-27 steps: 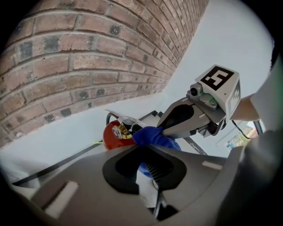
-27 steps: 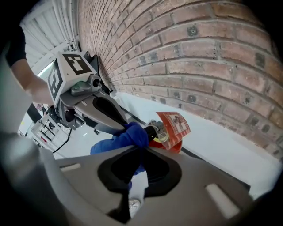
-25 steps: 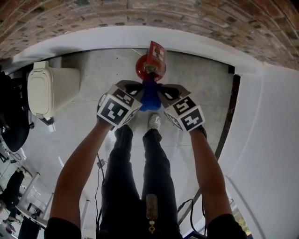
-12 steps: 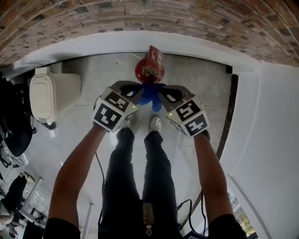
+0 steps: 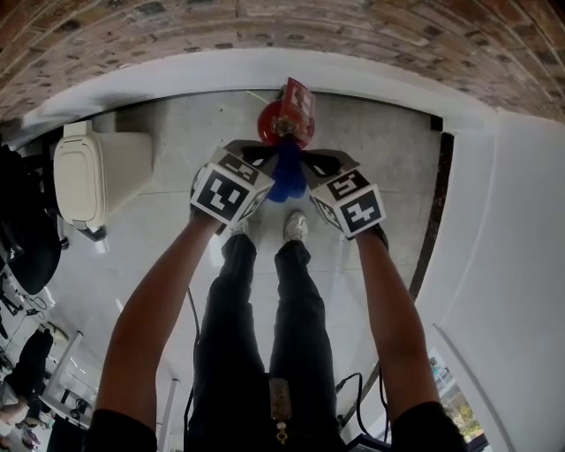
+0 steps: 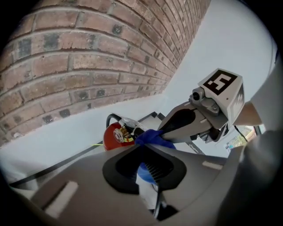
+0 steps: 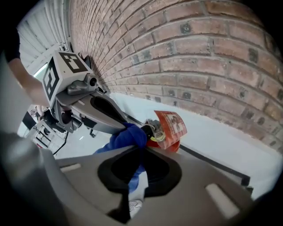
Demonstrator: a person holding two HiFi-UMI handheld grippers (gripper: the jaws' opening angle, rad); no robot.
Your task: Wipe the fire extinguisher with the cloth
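A red fire extinguisher (image 5: 282, 125) stands on the grey floor by the wall, with an orange tag (image 5: 298, 97) at its valve. A blue cloth (image 5: 284, 175) hangs bunched just in front of its top. My left gripper (image 5: 269, 159) and right gripper (image 5: 305, 161) meet at the cloth from either side, each shut on it. In the left gripper view the cloth (image 6: 152, 137) lies between my jaws, with the extinguisher (image 6: 115, 137) behind and the right gripper (image 6: 194, 120) opposite. The right gripper view shows the cloth (image 7: 128, 136) against the valve, beside the tag (image 7: 173, 123).
A white lidded bin (image 5: 88, 172) stands on the floor at the left. A brick wall (image 5: 265, 26) with a white base runs behind the extinguisher. A dark strip (image 5: 436, 207) runs down the floor at the right. The person's legs and shoes (image 5: 294, 228) are directly below the grippers.
Both grippers, still holding the cloth, drew back a little from the extinguisher half a second ago and now sit close to its top again.
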